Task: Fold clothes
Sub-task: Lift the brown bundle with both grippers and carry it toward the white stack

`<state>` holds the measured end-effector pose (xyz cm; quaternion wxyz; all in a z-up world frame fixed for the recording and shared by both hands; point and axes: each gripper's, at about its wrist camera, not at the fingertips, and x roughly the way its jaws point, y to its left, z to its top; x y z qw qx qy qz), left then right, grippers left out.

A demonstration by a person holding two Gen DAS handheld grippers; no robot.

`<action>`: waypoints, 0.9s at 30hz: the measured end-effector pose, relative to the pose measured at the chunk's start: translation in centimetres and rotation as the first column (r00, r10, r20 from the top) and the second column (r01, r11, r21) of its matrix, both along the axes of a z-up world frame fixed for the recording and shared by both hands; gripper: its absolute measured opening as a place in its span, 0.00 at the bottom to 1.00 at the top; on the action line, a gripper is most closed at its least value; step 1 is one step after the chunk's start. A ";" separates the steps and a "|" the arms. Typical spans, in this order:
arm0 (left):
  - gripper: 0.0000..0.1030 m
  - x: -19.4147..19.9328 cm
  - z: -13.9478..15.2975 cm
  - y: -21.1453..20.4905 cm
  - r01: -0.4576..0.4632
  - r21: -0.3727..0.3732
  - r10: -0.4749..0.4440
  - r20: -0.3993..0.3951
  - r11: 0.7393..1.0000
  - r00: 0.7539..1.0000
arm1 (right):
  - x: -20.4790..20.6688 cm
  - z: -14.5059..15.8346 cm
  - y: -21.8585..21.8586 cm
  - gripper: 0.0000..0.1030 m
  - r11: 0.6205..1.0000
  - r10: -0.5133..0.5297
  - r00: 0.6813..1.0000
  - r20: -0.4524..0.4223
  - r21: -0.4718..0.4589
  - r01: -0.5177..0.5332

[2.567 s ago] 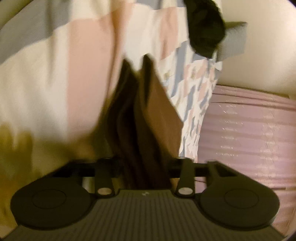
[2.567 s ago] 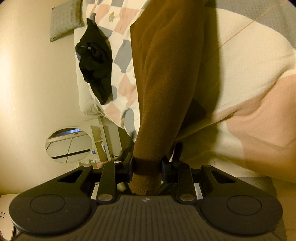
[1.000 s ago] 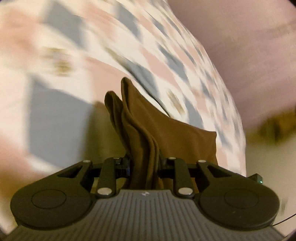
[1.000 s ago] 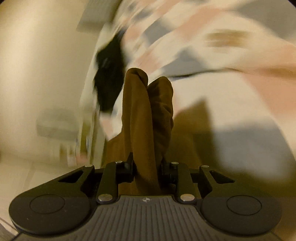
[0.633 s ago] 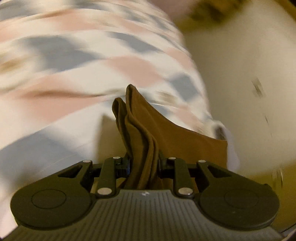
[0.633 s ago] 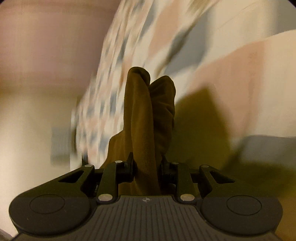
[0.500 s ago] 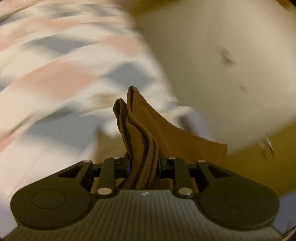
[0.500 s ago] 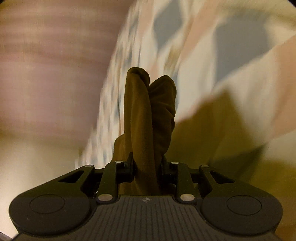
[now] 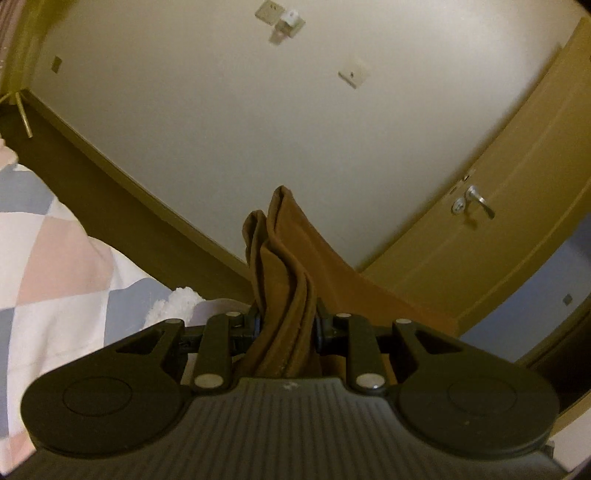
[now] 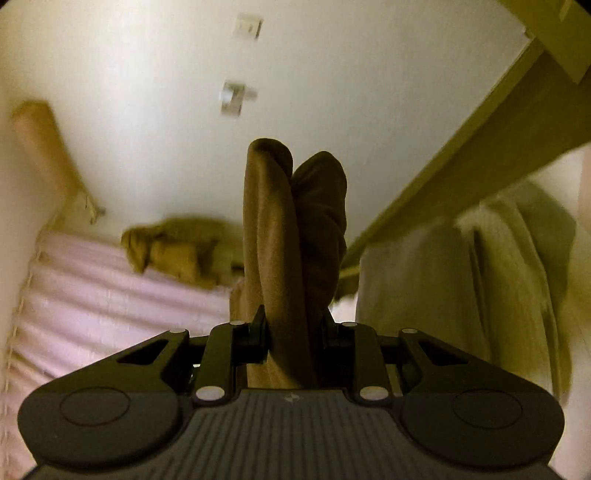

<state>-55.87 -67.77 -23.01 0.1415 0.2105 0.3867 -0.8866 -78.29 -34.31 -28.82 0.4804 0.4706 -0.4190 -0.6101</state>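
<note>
Both grippers hold one brown garment. My left gripper (image 9: 286, 321) is shut on a bunched fold of the brown garment (image 9: 284, 266), which rises between the jaws and spreads down to the right. My right gripper (image 10: 293, 328) is shut on another bunched part of the brown garment (image 10: 288, 229), which stands up in two thick folds. Both grippers are lifted and tilted up toward the wall, off the bed. The rest of the garment is hidden below the grippers.
A checked pink, grey and white quilt (image 9: 48, 258) lies at the lower left of the left wrist view. A wall with sockets (image 9: 280, 18) and a wooden door (image 9: 498, 229) stand ahead. The right wrist view shows a pink curtain (image 10: 92, 291) and pale hanging cloth (image 10: 480, 288).
Both grippers have swung up and away from the quilt and now face the wall and door. The garment stays clamped in both.
</note>
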 end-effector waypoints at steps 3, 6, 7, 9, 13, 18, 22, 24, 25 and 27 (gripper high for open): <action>0.20 -3.0 -1.2 -2.1 0.038 0.009 -0.038 0.013 0.999 0.999 | -0.9 -2.0 -1.0 0.24 0.999 -0.033 0.999 0.035 0.021 0.032; 0.20 -4.2 -2.5 -3.2 0.062 0.019 -0.063 0.020 0.998 0.998 | -1.8 -3.9 -1.4 0.24 0.998 -0.042 0.999 0.030 0.047 0.040; 0.20 -4.1 -2.9 -3.4 0.067 0.022 -0.067 0.021 0.998 0.998 | -1.8 -4.3 -1.5 0.24 0.997 -0.045 0.998 0.031 0.057 0.044; 0.20 -3.9 -3.5 -3.5 0.071 0.023 -0.071 0.016 0.997 0.997 | -1.4 -5.0 -1.5 0.24 0.996 -0.052 0.998 0.039 0.072 0.049; 0.20 -3.0 -4.6 -3.8 0.066 0.043 -0.067 0.025 0.997 0.997 | -1.0 -6.3 -2.8 0.24 0.993 -0.059 0.997 0.056 0.102 0.053; 0.36 -2.2 -7.4 -4.6 0.006 0.054 -0.012 0.117 0.999 0.993 | -0.1 -7.2 -2.7 0.24 0.986 -0.055 0.998 0.023 0.159 0.051; 0.36 -0.4 -6.0 -5.1 -0.066 -0.013 0.067 0.133 0.998 0.989 | 0.5 -7.3 -2.1 0.27 0.971 -0.048 0.998 -0.045 0.231 0.057; 0.30 0.8 -4.0 -4.6 -0.116 -0.108 0.131 0.148 0.987 0.980 | 0.5 -6.5 -1.7 0.27 0.961 -0.043 0.995 -0.085 0.270 0.065; 0.30 1.4 -2.9 -4.2 -0.133 -0.160 0.157 0.151 0.978 0.976 | 0.5 -5.9 -1.6 0.30 0.955 -0.035 0.993 -0.112 0.288 0.066; 0.24 1.7 -1.2 -2.6 -0.121 -0.237 0.155 0.131 0.964 0.979 | 0.8 -3.9 -1.5 0.36 0.934 -0.006 0.974 -0.228 0.347 0.087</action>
